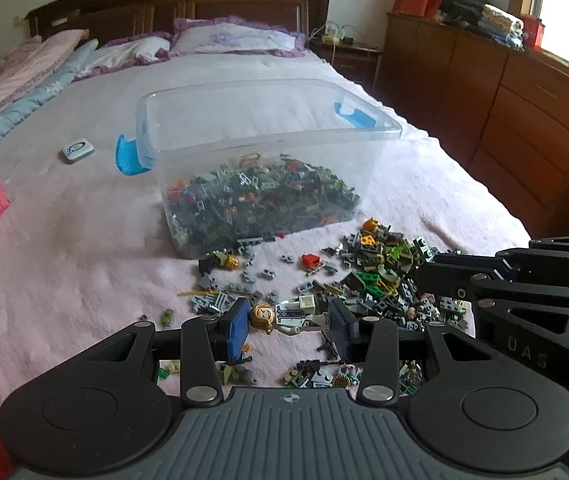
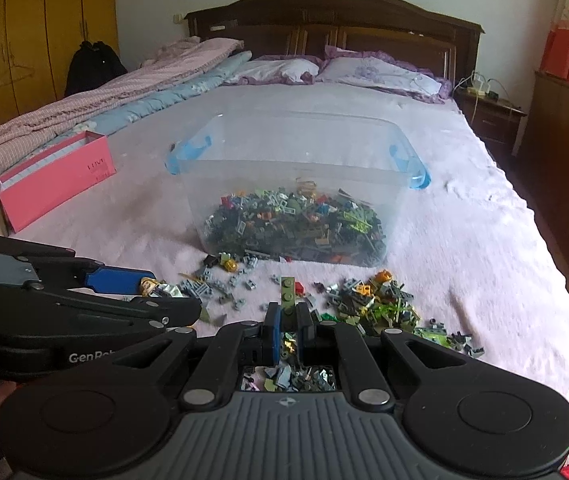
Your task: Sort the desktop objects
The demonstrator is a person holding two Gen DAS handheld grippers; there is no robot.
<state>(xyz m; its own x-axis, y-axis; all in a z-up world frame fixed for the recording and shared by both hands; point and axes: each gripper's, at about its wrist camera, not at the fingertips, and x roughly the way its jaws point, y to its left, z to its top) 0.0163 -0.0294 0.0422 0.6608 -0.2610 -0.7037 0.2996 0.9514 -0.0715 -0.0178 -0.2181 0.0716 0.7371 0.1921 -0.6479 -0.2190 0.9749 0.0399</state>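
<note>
On the pink bedspread (image 1: 64, 248), left gripper (image 1: 290, 320) low over the scatter, fingers (image 1: 236, 322) spread around a toy minifigure (image 1: 288, 314) lying on its side — blond head against the blue pad, feet toward the other finger; whether both pads actually press it, cannot tell. Over on the right wrist view, right gripper (image 2: 287, 322) with fingers (image 2: 272, 332) nearly together, pinching an olive-green studded plate brick (image 2: 287, 294) that stands upright between them. Just ahead, loose brick pile (image 1: 388, 276) strewn across the bedspread, thickest to the right. Beyond that, clear plastic bin (image 2: 296, 164) with blue handles, lid off, bottom covered in mixed bricks. Off to the left, pink box (image 2: 56, 178), open-topped. Small white gadget (image 1: 77, 149) lying alone left of the bin. Far back, pillows (image 2: 380, 74) against the dark wooden headboard (image 2: 336, 20).
</note>
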